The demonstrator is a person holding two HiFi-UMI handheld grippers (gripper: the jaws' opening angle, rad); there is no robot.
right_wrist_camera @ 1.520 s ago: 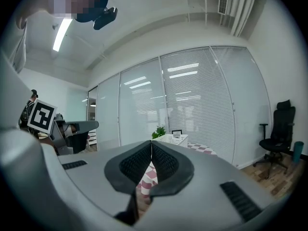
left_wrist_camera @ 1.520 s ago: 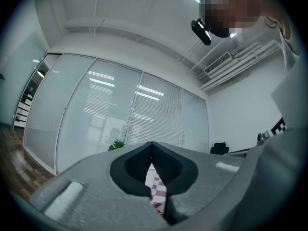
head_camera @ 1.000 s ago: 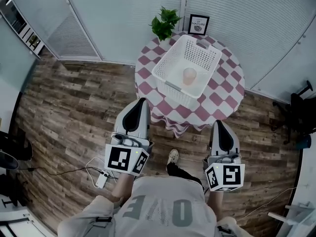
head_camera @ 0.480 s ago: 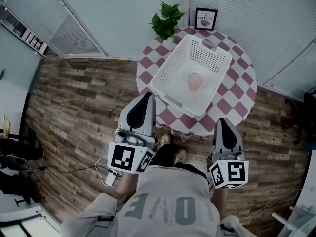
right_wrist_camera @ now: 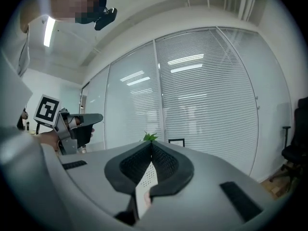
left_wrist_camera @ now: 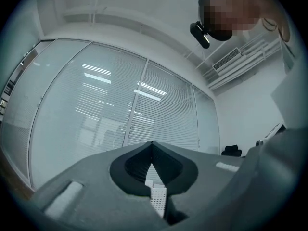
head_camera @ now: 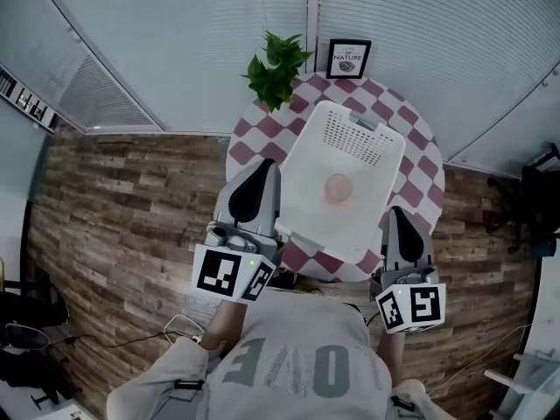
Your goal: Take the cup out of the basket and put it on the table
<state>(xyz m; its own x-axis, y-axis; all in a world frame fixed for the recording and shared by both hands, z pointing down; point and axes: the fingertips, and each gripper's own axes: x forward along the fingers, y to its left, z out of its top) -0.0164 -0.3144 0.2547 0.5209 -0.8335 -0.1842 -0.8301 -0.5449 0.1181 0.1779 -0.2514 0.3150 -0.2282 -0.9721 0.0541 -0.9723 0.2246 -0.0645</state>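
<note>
A pale pink cup (head_camera: 338, 187) stands upright inside the white perforated basket (head_camera: 350, 134) on the round checkered table (head_camera: 259, 131). My left gripper (head_camera: 265, 168) hovers just left of the basket's near corner, jaws shut and empty. At the basket's near right corner, my right gripper (head_camera: 398, 213) is also shut on nothing. In the left gripper view the jaw tips (left_wrist_camera: 152, 144) meet, with a sliver of basket (left_wrist_camera: 156, 199) showing below them. The right gripper view shows its tips (right_wrist_camera: 152, 144) together above a strip of basket wall (right_wrist_camera: 146, 179).
A potted green plant (head_camera: 275, 70) and a small framed picture (head_camera: 348, 58) stand at the table's far edge against the blinds. Wood floor (head_camera: 122, 208) spreads to the left. A dark chair (head_camera: 538, 191) is at the right.
The person has stepped up to the table. The basket and cup now lie right in front of both grippers, which sit beside the basket's near corners instead of over the floor.
</note>
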